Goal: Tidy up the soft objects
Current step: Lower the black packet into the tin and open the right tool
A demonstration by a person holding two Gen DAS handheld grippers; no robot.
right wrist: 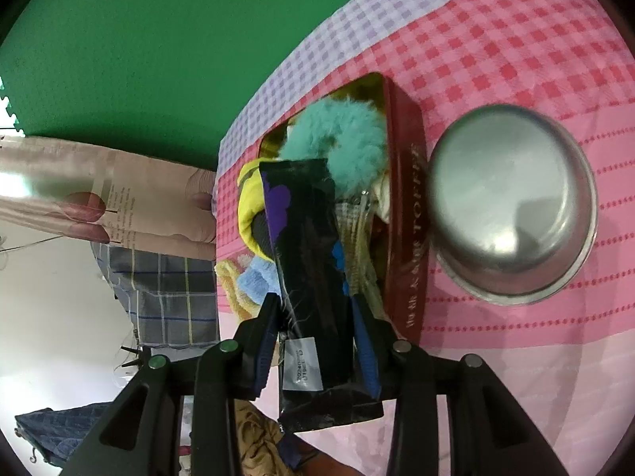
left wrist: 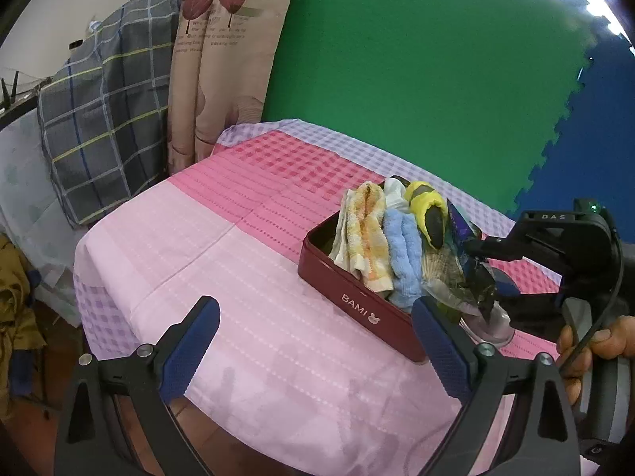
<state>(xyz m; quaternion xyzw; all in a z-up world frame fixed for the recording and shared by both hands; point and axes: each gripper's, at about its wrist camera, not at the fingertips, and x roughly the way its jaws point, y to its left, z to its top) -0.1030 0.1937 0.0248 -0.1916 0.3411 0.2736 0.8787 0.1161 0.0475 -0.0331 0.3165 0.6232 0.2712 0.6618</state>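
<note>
My right gripper (right wrist: 313, 325) pinches a black packet (right wrist: 313, 277) right over the red box (right wrist: 408, 218). Past it sit a fluffy teal ball (right wrist: 341, 146) and a yellow cloth (right wrist: 250, 202). My left gripper (left wrist: 313, 341) is spread wide with nothing in it, near the box on the bench (left wrist: 238, 277).

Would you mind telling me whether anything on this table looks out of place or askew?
The dark red tin is overfilled: the orange-and-white striped towel and light blue fluffy cloth spill over its rim. The right gripper grips a crinkled black foil packet, hardly soft. The steel bowl lies upside down beside the tin.
</note>
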